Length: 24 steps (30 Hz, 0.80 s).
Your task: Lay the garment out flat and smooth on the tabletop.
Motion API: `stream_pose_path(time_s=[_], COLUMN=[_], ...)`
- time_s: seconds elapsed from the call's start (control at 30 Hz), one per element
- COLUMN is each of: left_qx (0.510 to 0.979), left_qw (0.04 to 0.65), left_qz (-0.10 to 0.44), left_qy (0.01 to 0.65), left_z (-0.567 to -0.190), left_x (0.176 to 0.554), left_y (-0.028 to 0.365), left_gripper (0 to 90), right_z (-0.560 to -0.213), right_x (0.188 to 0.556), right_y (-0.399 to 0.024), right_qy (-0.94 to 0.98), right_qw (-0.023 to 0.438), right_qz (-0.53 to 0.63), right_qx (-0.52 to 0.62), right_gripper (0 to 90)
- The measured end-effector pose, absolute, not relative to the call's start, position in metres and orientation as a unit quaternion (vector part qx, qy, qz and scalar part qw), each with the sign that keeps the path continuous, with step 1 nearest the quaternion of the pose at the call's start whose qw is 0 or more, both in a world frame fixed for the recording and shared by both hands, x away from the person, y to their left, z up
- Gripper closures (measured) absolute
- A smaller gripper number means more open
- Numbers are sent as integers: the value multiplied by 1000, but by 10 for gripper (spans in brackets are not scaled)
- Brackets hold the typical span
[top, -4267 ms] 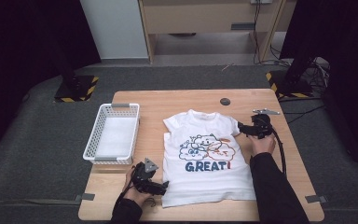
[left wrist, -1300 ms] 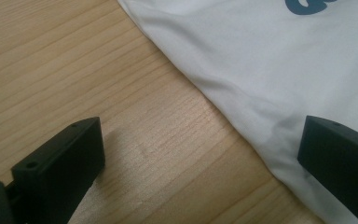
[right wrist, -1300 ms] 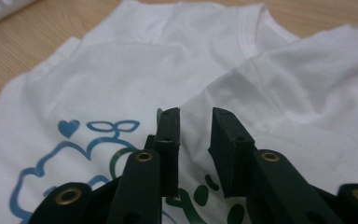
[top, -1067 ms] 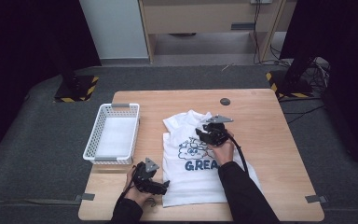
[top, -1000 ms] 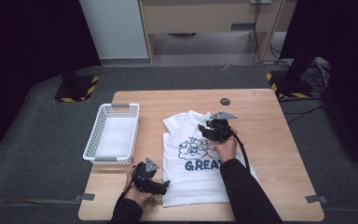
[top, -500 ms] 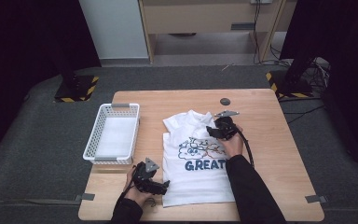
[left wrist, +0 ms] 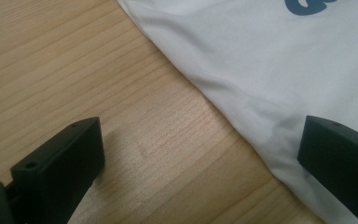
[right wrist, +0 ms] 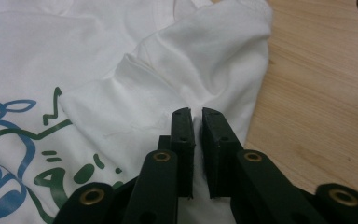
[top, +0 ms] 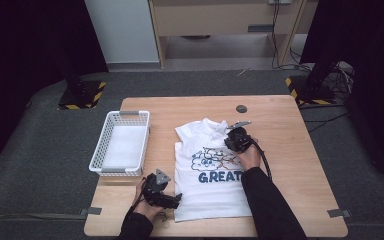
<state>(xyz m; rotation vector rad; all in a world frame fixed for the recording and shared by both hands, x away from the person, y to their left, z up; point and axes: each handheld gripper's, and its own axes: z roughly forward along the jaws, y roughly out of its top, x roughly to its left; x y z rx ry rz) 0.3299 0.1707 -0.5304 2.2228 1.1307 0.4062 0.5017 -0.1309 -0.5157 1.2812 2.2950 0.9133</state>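
Note:
A white T-shirt [top: 207, 187] with a cartoon print and the word GREAT lies flat on the wooden table [top: 290, 150]. Its right sleeve [right wrist: 191, 60] is folded inward over the chest. My right gripper [top: 233, 139] rests on that folded sleeve near the shoulder. Its jaws have just been closing and now stand shut [right wrist: 196, 114] with a ridge of the white sleeve fabric pinched between them. My left gripper [top: 174, 201] sits at the shirt's bottom left corner, open [left wrist: 200, 135]. One jaw is over bare wood, the other over the hem [left wrist: 261, 56].
A white mesh basket [top: 100, 150] stands at the table's left side, with nothing in it. A dark round cap [top: 241, 108] sits in the tabletop behind the collar. Bare wood lies to the right of the shirt.
My right gripper has moved from over the print to the right and back, toward the shoulder, and come down onto the folded sleeve. The left gripper has stayed put.

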Motion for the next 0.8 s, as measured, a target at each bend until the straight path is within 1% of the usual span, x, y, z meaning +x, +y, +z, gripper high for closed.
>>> stream_pose_path(time_s=[0.1, 0.43, 0.8], left_qx=[838, 838, 838], left_qw=[301, 296, 289], left_qz=[153, 153, 151], left_qy=[427, 433, 438], left_z=[-530, -529, -528], left_x=[330, 330, 330], left_y=[171, 169, 168], left_gripper=[0, 0, 0], right_z=[-512, -496, -506], right_x=[502, 504, 514], right_y=[-135, -159, -191], right_qy=[802, 751, 729], right_qw=[180, 199, 213], right_qz=[335, 375, 356], right_qx=[461, 505, 545], right_gripper=[850, 851, 845])
